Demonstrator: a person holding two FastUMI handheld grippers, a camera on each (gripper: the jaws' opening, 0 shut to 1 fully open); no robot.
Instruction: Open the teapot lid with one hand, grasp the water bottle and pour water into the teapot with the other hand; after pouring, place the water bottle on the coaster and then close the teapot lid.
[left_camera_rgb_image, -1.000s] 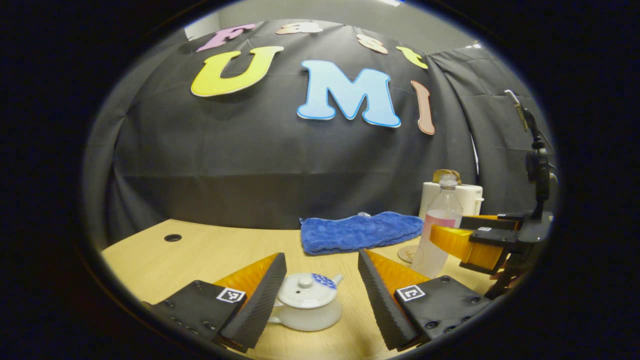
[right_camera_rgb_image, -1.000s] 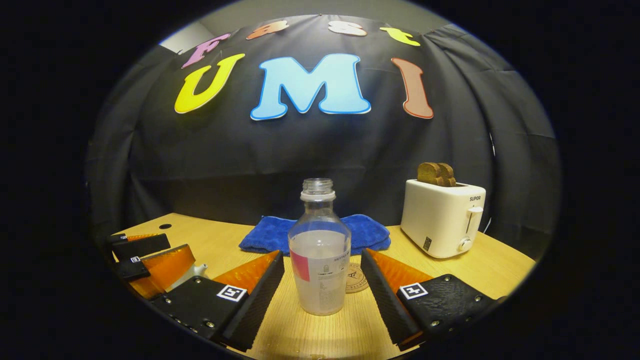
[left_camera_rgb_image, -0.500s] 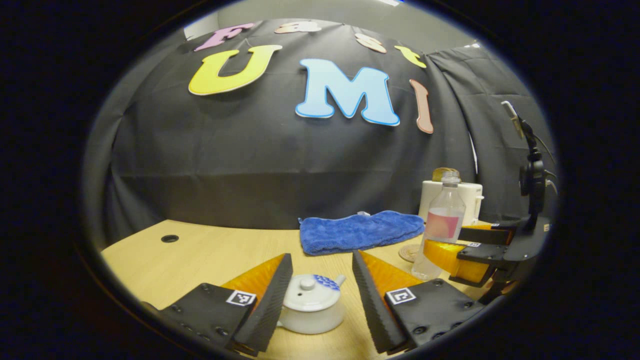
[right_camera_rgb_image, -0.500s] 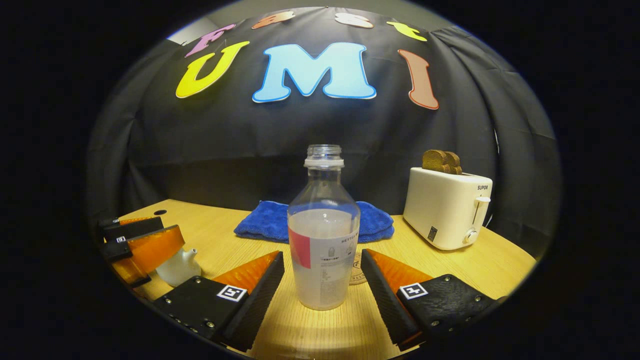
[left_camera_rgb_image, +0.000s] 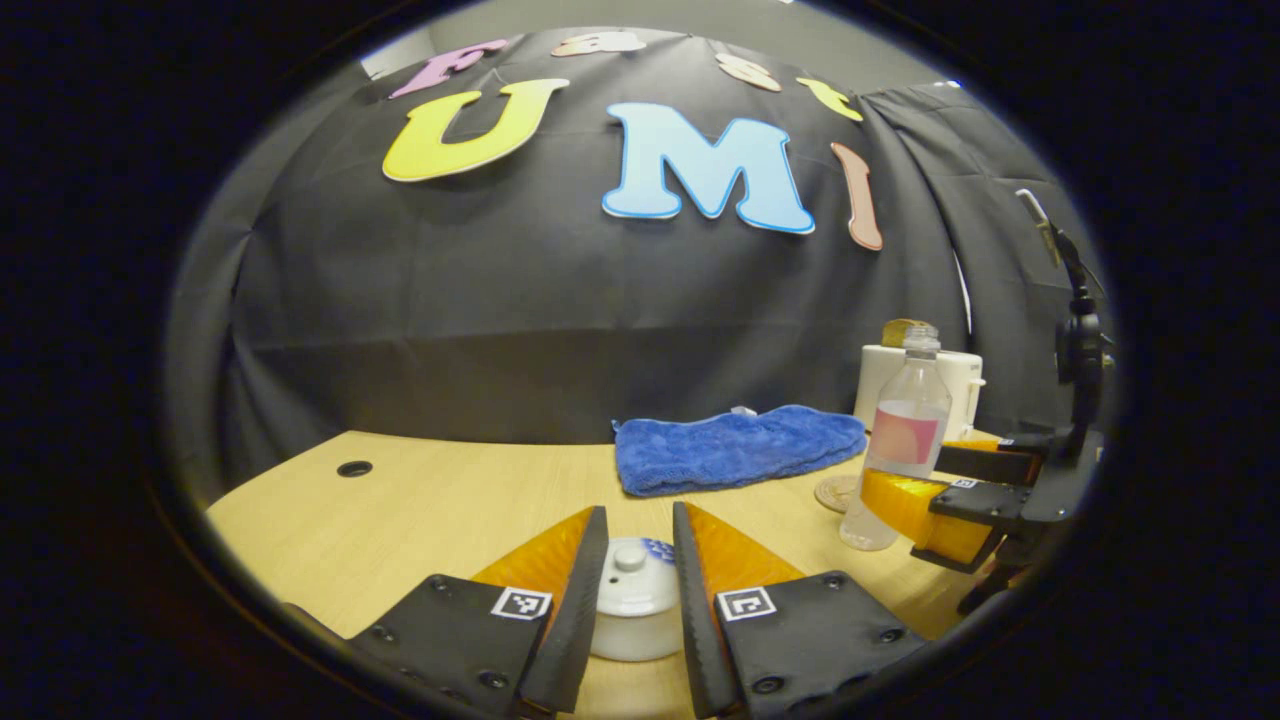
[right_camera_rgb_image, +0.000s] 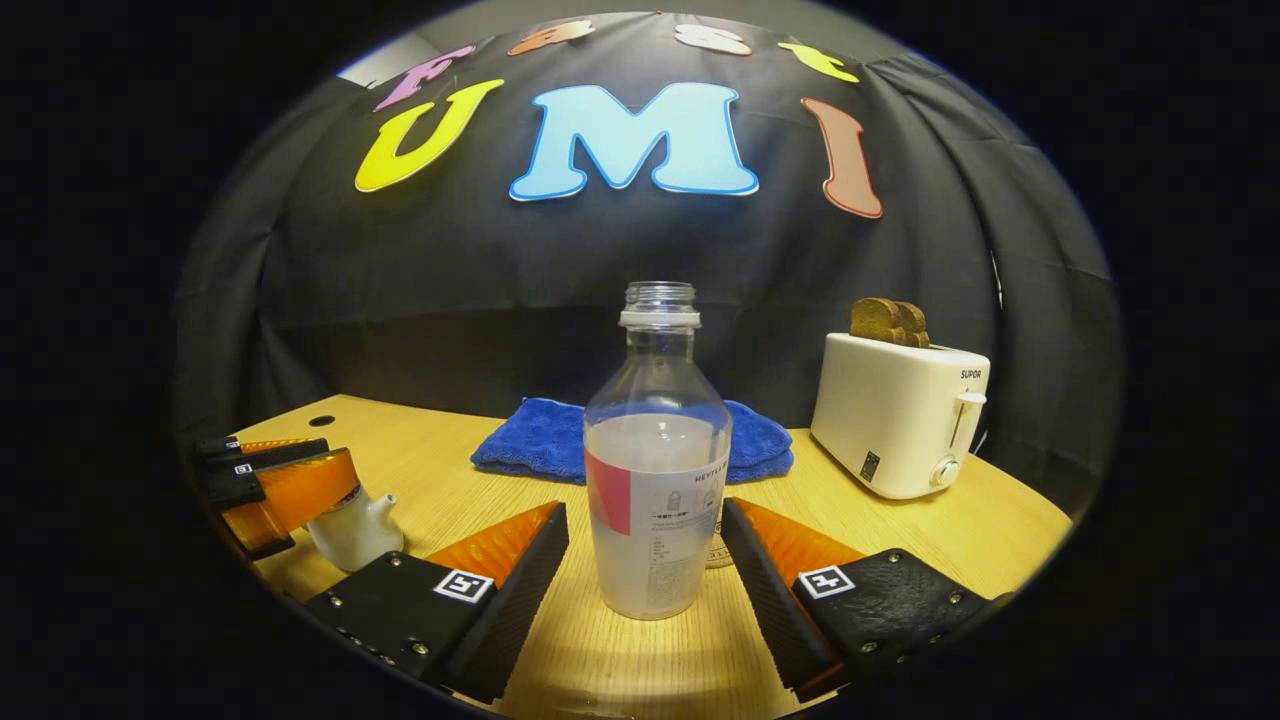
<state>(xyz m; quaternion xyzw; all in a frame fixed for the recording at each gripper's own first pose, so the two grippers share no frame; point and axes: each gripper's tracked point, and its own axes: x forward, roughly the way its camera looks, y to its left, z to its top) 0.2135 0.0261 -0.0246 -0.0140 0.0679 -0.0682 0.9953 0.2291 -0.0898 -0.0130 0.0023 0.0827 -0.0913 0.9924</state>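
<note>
Now: one teapot, one bottle, two grippers on a wooden top

Underneath everything lies a pale wooden tabletop (right_camera_rgb_image: 470, 480) with one round hole at its 10 o'clock corner, closed in by black cloth. One water bottle (right_camera_rgb_image: 656, 470) stands uncapped between the spread, untouching fingers of the right hand-held gripper (right_camera_rgb_image: 645, 570). One coaster (left_camera_rgb_image: 835, 493) lies just behind it. One white teapot (left_camera_rgb_image: 632, 600), lid on, sits between the narrowed fingers of the left hand-held gripper (left_camera_rgb_image: 635, 590); contact I cannot tell. At 12 o'clock lies one blue towel (right_camera_rgb_image: 560, 445); at 2 o'clock, one toaster (right_camera_rgb_image: 900, 415) holding bread
</note>
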